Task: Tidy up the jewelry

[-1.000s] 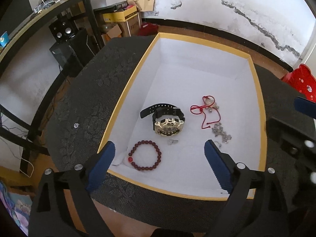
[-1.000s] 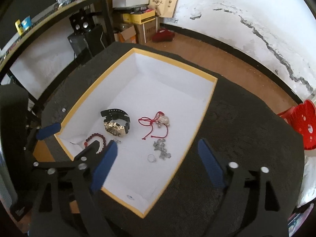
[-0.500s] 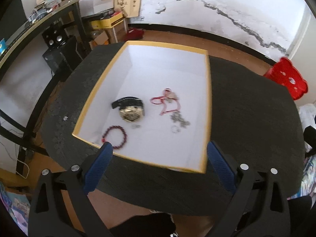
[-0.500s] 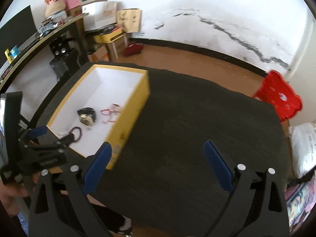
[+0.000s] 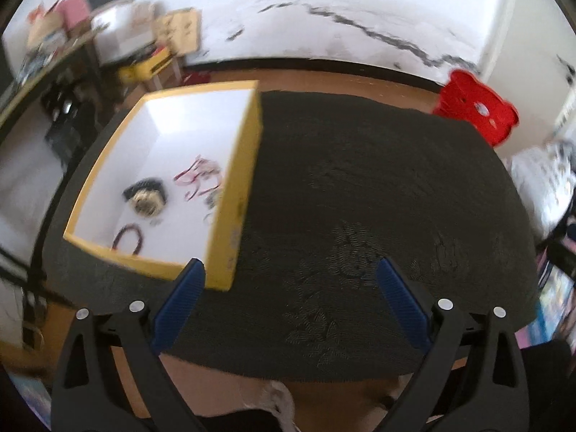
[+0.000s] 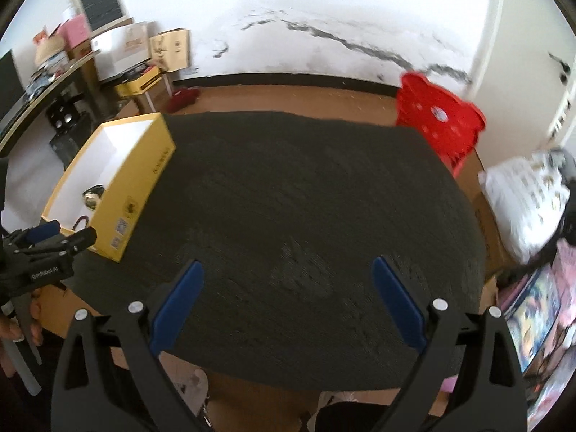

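A yellow box (image 5: 237,194) with a white inside sits on the left of the dark table. In it lie a black and gold watch (image 5: 145,198), a dark red bead bracelet (image 5: 127,237), a red cord bracelet (image 5: 198,174) and small silver pieces, blurred. My left gripper (image 5: 289,304) is open and empty, held back above the table's near edge. My right gripper (image 6: 286,300) is open and empty over the table's near middle. The box (image 6: 133,183) and the left gripper's fingers (image 6: 54,237) show at the left of the right wrist view.
The round table has a dark patterned cloth (image 5: 360,216). A red plastic stool (image 6: 439,118) stands behind it on the right. A desk with boxes (image 6: 118,57) lines the left wall. A white cushion (image 6: 529,194) lies at the right.
Both grippers have pulled back and away from the box and swung right. The jewelry stays in the box. Both grippers stay open.
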Tool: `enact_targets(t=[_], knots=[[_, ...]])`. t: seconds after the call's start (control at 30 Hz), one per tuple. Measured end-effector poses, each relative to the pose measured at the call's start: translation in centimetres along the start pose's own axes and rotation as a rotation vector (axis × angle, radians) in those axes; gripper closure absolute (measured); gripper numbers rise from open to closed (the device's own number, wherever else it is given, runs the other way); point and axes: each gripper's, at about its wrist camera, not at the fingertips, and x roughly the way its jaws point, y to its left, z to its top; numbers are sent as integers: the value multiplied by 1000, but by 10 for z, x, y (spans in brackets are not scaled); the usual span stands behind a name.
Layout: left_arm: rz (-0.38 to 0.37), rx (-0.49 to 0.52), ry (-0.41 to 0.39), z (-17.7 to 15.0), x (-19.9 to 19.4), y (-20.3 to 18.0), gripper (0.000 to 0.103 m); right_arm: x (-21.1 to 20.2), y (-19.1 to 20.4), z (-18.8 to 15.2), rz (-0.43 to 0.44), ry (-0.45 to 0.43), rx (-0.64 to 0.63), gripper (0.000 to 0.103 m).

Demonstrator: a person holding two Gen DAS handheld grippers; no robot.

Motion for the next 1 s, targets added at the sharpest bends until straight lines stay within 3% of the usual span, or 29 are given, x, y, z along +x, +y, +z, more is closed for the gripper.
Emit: enact_targets(t=[0.1,0.2,0.3,0.53,1.0], knots=[[-7,51,-33,-4,10,-18,9,12,-21,-11,-17,-16,40,11],[-48,57,0,-8,31,-25,9,27,-32,-13,-5,-19,77,11],[-35,72,11,-9,49,-28,9,49,-37,-8,-3,-18,80,11],[-30,38,24,-3,71,-23,9,87,-48,-3,-21,19,86,11],[-87,42,28,-1,84,-39,9,102,-39,-10,-19,32,69,11]])
